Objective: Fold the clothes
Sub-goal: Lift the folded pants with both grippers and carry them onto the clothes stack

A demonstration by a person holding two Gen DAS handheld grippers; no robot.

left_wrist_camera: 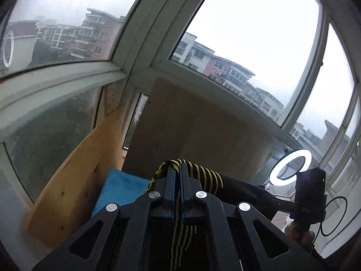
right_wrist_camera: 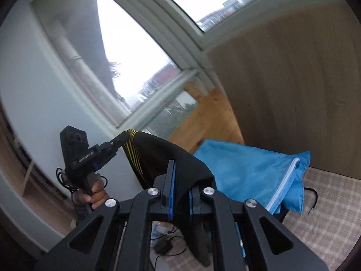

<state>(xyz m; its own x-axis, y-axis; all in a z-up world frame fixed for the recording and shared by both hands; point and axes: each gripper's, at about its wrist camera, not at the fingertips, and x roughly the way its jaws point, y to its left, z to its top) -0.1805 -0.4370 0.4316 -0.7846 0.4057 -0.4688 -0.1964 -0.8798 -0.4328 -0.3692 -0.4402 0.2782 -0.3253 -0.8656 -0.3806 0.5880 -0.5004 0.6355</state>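
Aloft now: left gripper (left_wrist_camera: 177, 176) pinching striped corner of black garment (right_wrist_camera: 167, 155), right gripper (right_wrist_camera: 181, 180) clamped on opposite plain edge. Cloth stretched between them, long axis gripper to gripper, above blue cloth (right_wrist_camera: 248, 169) near bed (right_wrist_camera: 327, 214) edge.

Bed (right_wrist_camera: 327, 214) w/ checked beige cover, lower right in right view. Blue cloth (right_wrist_camera: 248, 171) lies bunched on it, white zip along one edge.
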